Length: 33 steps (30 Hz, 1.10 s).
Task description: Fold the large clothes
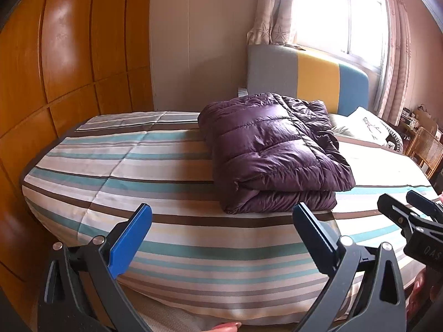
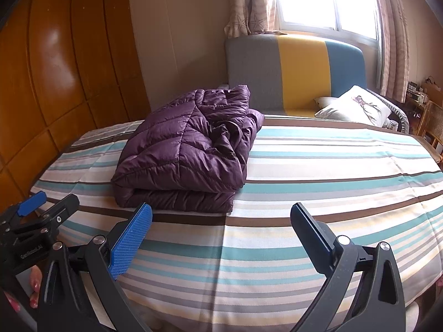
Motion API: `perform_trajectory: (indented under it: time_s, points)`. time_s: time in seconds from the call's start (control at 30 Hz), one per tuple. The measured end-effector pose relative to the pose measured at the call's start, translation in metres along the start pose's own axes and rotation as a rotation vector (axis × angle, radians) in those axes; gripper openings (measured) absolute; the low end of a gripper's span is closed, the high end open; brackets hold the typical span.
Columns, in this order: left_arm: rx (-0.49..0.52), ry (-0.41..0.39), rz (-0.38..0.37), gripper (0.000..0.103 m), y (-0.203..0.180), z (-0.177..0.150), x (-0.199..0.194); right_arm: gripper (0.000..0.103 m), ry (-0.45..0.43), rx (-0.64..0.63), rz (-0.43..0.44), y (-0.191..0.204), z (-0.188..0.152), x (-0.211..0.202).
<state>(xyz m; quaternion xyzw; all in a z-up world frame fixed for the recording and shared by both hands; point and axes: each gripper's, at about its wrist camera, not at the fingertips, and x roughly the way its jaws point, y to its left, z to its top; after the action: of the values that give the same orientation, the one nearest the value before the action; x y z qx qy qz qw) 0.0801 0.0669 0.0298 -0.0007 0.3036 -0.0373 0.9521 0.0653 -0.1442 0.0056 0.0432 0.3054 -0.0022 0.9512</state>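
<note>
A purple quilted down jacket (image 1: 274, 152) lies folded into a thick stack on the striped bedspread (image 1: 124, 166) of the bed, nearer the wooden wardrobe (image 1: 69, 55) side than the pillow (image 2: 357, 105) by the grey, yellow and blue headboard (image 2: 293, 72). The left hand-held gripper (image 1: 221, 221) hovers short of the jacket's near edge, its jaws spread wide and empty. The right hand-held gripper (image 2: 221, 221) is likewise wide apart, holding nothing, above the bedspread just right of the jacket.

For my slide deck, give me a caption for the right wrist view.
Open right gripper facing a folded purple puffer jacket on a striped bed.
</note>
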Motion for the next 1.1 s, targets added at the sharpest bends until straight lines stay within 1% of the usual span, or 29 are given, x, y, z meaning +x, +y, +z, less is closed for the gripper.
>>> perform_trajectory:
  time_s: [1.1]
  points:
    - [-0.021,0.018,0.012,0.101,-0.0018,-0.0032,0.0028,0.1,0.008,-0.001,0.007,0.0029,-0.0004,0.0023]
